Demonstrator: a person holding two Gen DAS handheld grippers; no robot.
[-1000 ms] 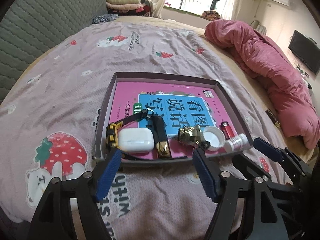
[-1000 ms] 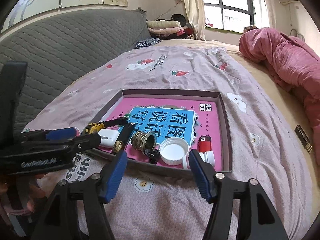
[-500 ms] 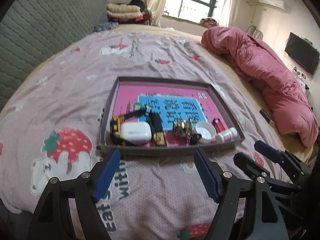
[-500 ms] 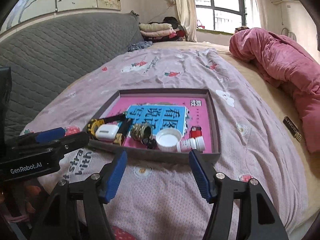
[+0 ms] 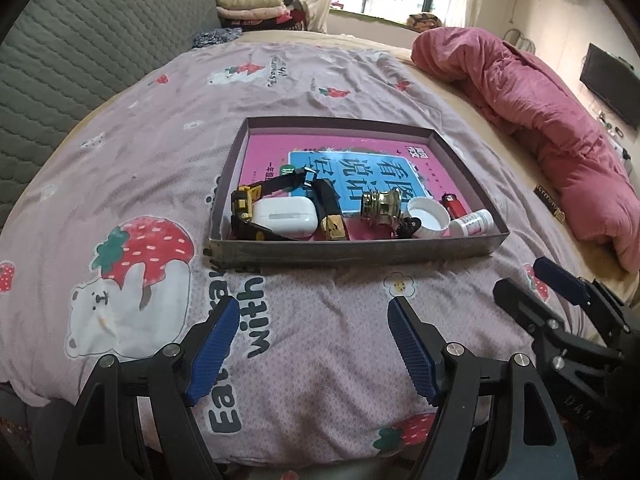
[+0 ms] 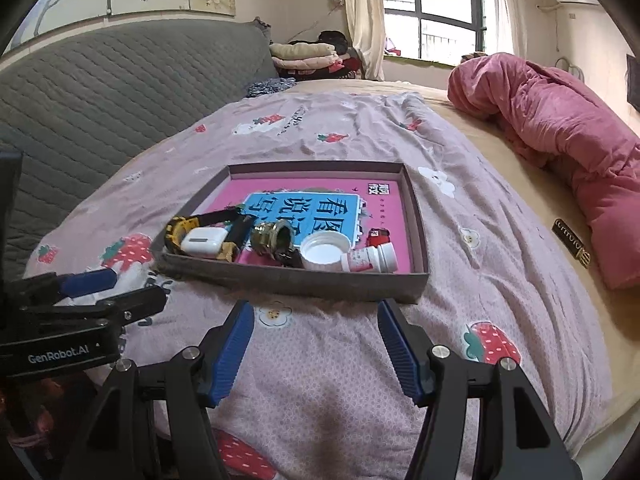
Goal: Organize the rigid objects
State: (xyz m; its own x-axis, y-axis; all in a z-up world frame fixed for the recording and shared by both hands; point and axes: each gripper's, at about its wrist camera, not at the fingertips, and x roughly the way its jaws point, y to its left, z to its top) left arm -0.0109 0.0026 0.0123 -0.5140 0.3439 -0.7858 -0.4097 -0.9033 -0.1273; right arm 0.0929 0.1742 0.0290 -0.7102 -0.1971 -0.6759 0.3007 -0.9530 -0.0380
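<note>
A shallow grey box point(image 5: 352, 254) point(image 6: 288, 278) lies on the bed with a pink book point(image 5: 360, 160) point(image 6: 320, 204) flat in it. Along its near side sit a white earbud case point(image 5: 285, 216) point(image 6: 201, 241), a black and yellow strap point(image 5: 245, 204), a brass fitting point(image 5: 380, 203) point(image 6: 274, 236), a white cap point(image 5: 428, 218) point(image 6: 325, 250), a red lighter point(image 5: 454, 205) point(image 6: 379, 236) and a small white bottle point(image 5: 472, 222) point(image 6: 370, 259). My left gripper point(image 5: 314, 320) hovers open, short of the box. My right gripper point(image 6: 316, 324) is open too, empty, also short of the box.
The bed wears a lilac strawberry-print sheet point(image 5: 140, 152). A crumpled pink duvet point(image 5: 540, 120) point(image 6: 560, 128) lies at the right, a grey quilted headboard point(image 6: 100, 92) at the left. Folded clothes point(image 5: 256, 6) are stacked by the window. A television point(image 5: 608, 80) hangs on the right wall.
Both grippers have drawn back from the box, so it looks smaller and farther away. More sheet shows in front of the fingers. Both stay open and empty.
</note>
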